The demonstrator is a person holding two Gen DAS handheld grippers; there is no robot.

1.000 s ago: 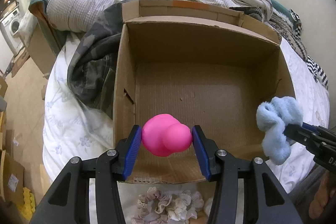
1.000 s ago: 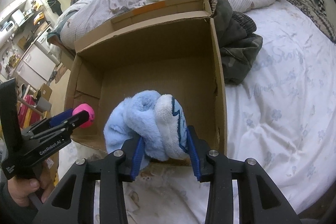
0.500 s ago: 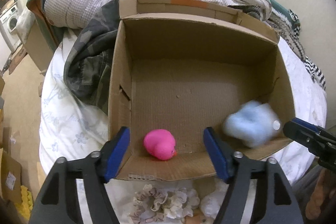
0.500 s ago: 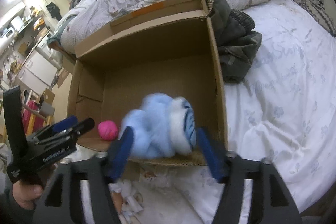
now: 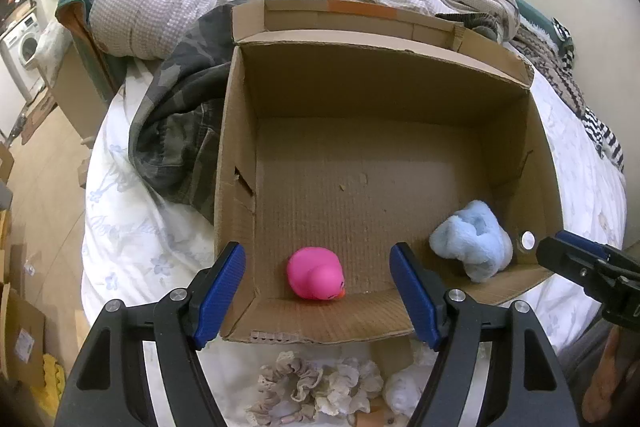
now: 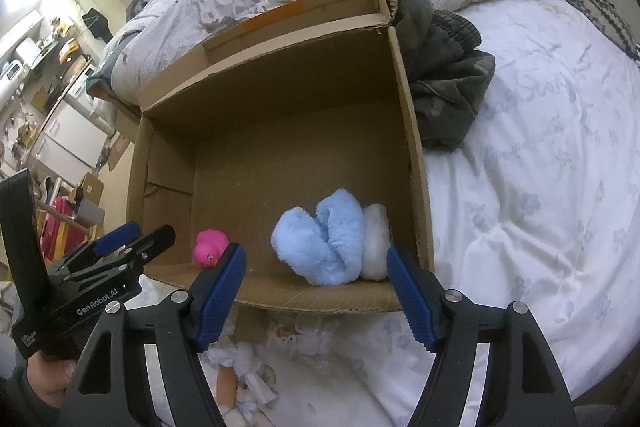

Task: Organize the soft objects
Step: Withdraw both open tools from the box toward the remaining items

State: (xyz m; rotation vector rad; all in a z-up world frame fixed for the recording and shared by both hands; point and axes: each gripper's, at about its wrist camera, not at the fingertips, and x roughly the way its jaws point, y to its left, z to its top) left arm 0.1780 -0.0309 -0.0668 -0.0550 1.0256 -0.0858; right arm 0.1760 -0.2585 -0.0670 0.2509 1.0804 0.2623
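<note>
"GenRobot.AI" in white on black body of left gripper (image 6: 132,241), lower left of right wrist frame (smaller white print at its lower end too small to read). Faint script lettering on white bedsheet (image 6: 532,99), right side, illegible.

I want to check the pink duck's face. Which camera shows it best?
The right wrist view: the pink duck faces that camera, eyes and orange beak visible, though small. The left wrist view shows it larger but mostly from above and behind.
</note>
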